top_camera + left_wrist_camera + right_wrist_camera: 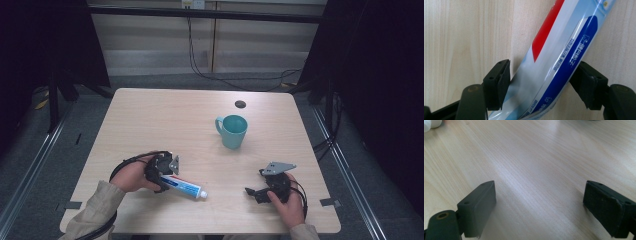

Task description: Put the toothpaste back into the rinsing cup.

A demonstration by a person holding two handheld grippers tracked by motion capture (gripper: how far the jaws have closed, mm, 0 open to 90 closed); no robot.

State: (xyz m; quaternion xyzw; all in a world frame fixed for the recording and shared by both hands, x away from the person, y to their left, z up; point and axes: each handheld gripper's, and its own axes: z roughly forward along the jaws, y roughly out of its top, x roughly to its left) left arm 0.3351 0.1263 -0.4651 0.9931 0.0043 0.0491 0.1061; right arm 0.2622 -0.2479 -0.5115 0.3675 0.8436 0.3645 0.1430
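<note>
Toothpaste tube (183, 187) lies flat on the bench (150, 120), long axis running from my left hand-held gripper (165, 176) out toward the right one, cap (203, 194) at the far end. Left jaws are clamped across its flat tail. Right hand-held gripper (256, 193) is spread wide, holding nothing, near the cap but apart. Teal mug (233, 131) sits ahead, between both, marginally nearer the right one I'd judge.

Setting: a lab-style recording bay. A light wooden table (150, 120) stands on grey carpet (45, 165), flanked by black curtains (380, 75) and floor rails (30, 170); cables (235, 77) trail past a panelled wall (160, 40).
</note>
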